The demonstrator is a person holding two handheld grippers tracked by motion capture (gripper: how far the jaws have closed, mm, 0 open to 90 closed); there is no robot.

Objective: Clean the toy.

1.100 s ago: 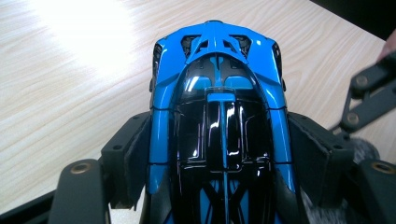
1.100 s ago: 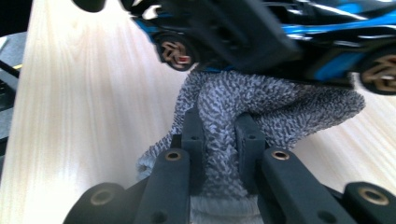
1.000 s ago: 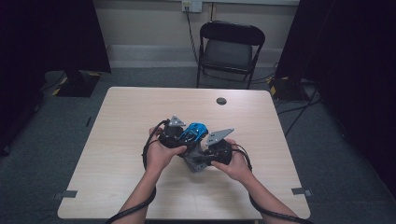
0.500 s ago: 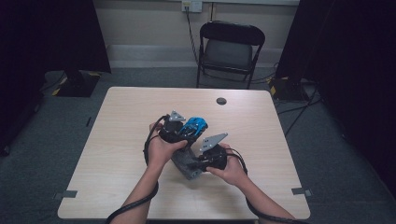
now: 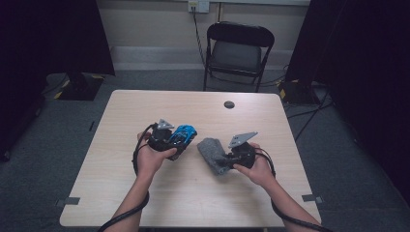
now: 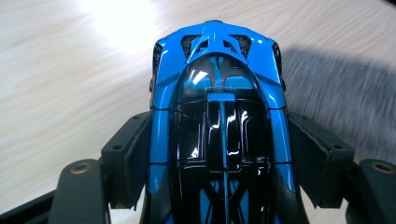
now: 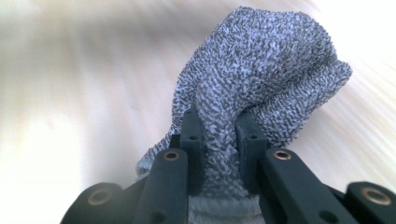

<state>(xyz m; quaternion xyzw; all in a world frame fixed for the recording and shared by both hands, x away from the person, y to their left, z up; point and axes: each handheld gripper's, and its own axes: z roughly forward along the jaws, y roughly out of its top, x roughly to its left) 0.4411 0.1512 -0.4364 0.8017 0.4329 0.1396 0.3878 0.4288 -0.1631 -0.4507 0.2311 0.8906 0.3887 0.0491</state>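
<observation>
Nearest the person, the right gripper (image 5: 231,155) has swung out to the right side of the table, taking the grey cloth (image 5: 212,155) with it. A second ago both hands were bunched together at mid-table, the cloth pressed up against the toy car. In the right gripper view the two black jaws are pinched tight on a fold of the cloth (image 7: 261,79), the rest bunching up beyond them.

A little farther and to the left, the left gripper (image 5: 175,140) has drawn off leftward, clamped on the blue toy car (image 5: 183,134). Its pads (image 6: 140,154) press the car's flanks, with the nose pointing away (the grip looks square).

Cloth and car are now apart, with bare table (image 5: 193,193) between them, so this wiping pass looks finished, either a pause to inspect or the end of the cleaning.

Far beyond the table stands a folding chair (image 5: 239,48).
</observation>
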